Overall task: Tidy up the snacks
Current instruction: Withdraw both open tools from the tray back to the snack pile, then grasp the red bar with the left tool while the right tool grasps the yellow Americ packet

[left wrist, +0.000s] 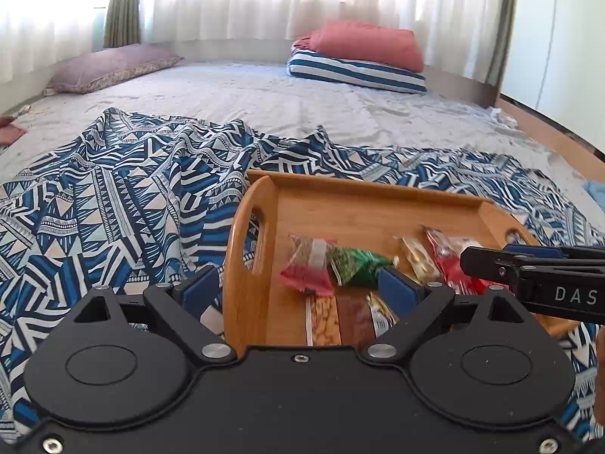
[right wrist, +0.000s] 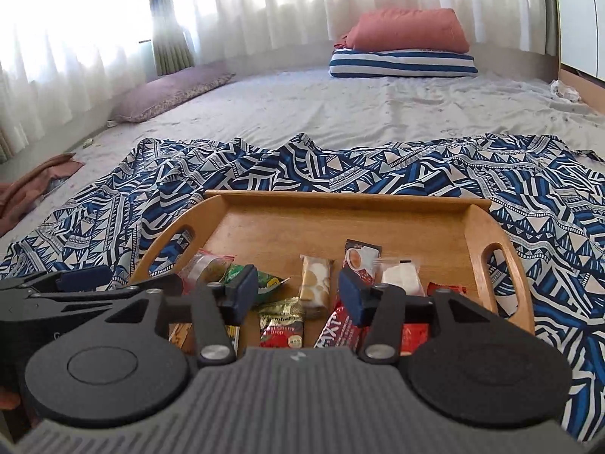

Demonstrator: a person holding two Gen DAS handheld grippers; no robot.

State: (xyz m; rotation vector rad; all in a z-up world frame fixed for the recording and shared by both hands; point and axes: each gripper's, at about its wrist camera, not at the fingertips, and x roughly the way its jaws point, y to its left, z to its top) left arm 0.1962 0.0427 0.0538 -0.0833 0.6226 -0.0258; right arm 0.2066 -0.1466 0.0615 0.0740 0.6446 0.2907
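Left tongs (left wrist: 298, 287) stand wide apart with nothing between the blue pads; one pad hangs outside the tray's left end wall, the other over the snacks. Right tongs (right wrist: 297, 291) are also apart, less widely, and grip nothing; their pads hover above the packets at the tray's near side, and in the left wrist view they enter from the right edge (left wrist: 529, 268)

Bed (right wrist: 340, 113): covered by a pale grey sheet, bounded by white curtains (right wrist: 264, 7) at the far side. Patterned blue-and-white cloth (left wrist: 113, 196): spread rumpled over the near part of the bed. Pillows: a mauve one (left wrist: 109, 68) at far left; a salmon one (right wrist: 412, 30) stacked on a blue-striped one (right wrist: 401, 64) at far right.

Wooden tray (right wrist: 340, 204): rests on the patterned cloth, with a cut-out handle in each end wall. Its far half is bare.

Snacks, all lying inside the tray toward its near side:
- green packet (left wrist: 355, 265), touching a clear pouch with a red edge (left wrist: 306, 265)
- biscuit pack (right wrist: 315, 283), about central
- red bar (right wrist: 336, 325)
- cherry-print sachet (right wrist: 281, 327)
- brown coffee sachet (right wrist: 359, 257)
- clear-wrapped white item (right wrist: 401, 278)
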